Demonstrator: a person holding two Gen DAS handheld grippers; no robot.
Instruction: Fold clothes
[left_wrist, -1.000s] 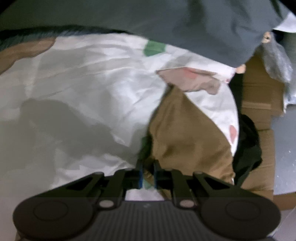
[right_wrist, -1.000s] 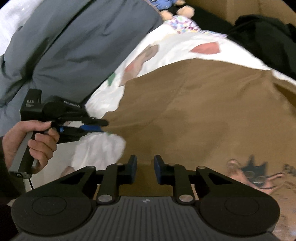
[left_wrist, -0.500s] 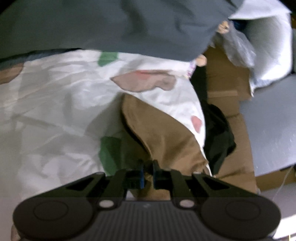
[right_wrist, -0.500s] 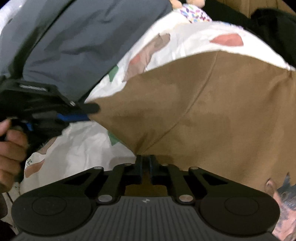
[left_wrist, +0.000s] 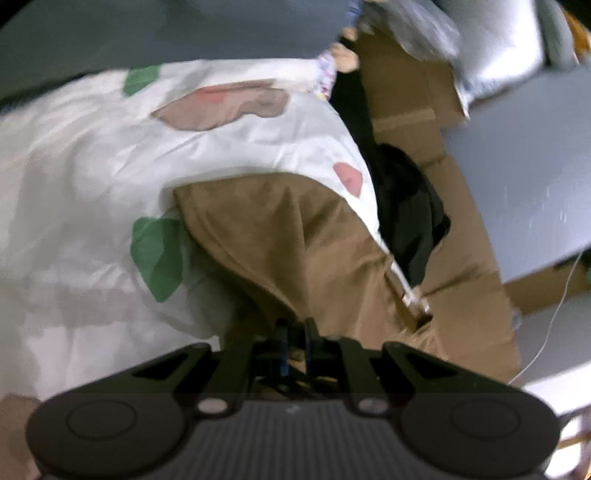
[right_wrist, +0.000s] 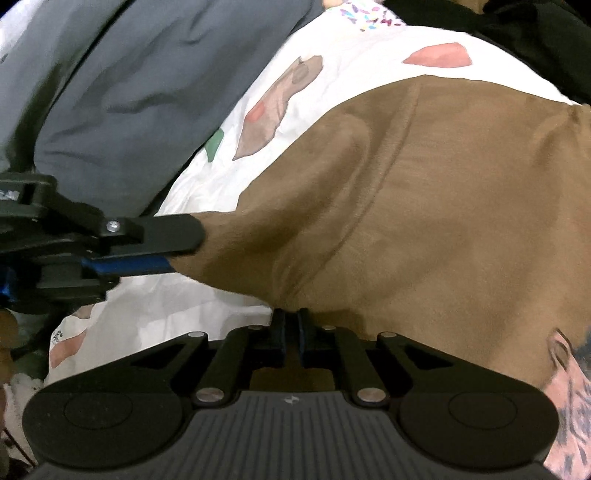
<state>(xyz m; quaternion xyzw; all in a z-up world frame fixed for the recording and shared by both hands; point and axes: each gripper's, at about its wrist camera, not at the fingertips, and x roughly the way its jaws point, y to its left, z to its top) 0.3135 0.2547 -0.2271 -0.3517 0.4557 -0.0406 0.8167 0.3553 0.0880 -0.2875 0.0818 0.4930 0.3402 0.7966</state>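
Note:
A brown garment (left_wrist: 295, 229) lies spread on a white patterned sheet (left_wrist: 92, 184). My left gripper (left_wrist: 294, 332) is shut on one corner of it, and the cloth rises in a fold up to the pads. The right wrist view shows that left gripper (right_wrist: 177, 247) from the side, pinching the corner and pulling the brown garment (right_wrist: 424, 203) taut. My right gripper (right_wrist: 291, 325) holds the garment's near edge between narrow jaws that are opening slightly, with brown cloth still between the pads. A printed design (right_wrist: 569, 387) shows at the garment's lower right.
A grey quilt (right_wrist: 129, 92) lies bunched along the sheet's far side. Beyond the bed's edge stand a cardboard box (left_wrist: 406, 103) and a black garment (left_wrist: 406, 192), with grey floor (left_wrist: 524, 177) further right. A hand (right_wrist: 5, 350) shows at the left edge.
My right gripper came down and closed on the garment's near edge. The left gripper lifted its brown corner and swung it across, drawing the cloth taut between both grippers.

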